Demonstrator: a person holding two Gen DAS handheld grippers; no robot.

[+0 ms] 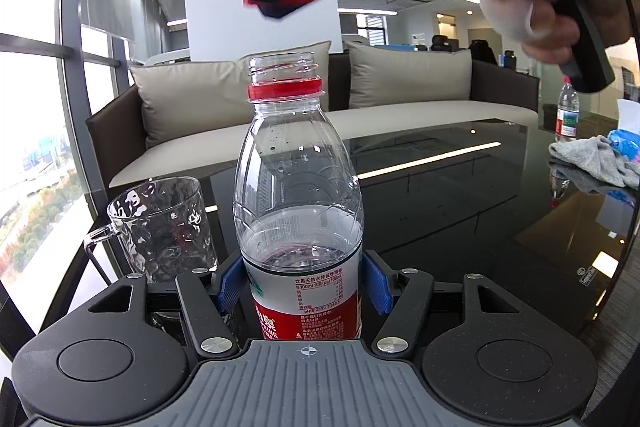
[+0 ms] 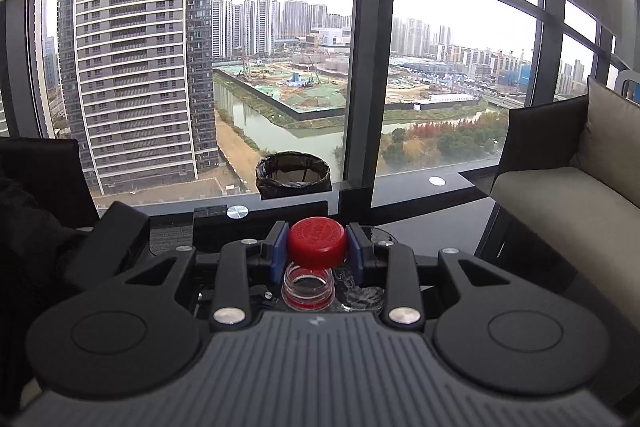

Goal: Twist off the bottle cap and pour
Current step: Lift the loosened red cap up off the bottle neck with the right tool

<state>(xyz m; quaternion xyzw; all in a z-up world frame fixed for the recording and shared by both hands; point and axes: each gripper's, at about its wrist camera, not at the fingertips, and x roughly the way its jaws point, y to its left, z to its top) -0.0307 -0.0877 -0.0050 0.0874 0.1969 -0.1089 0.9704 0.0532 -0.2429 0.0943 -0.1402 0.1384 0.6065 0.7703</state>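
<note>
Your left gripper squeezes the open water bottle, part full, beside an empty glass mug, while your right gripper pinches its red cap.

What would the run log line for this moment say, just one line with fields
stage: cap off, pour pending | left gripper: shut on bottle | right gripper: shut on red cap, above bottle mouth | glass mug: beside bottle

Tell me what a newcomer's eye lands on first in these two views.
The red cap, pinched in the right gripper just above the open bottle mouth. Next, that bottle upright on the black glass table, clamped by the left gripper, with an empty glass mug to its left.
</note>
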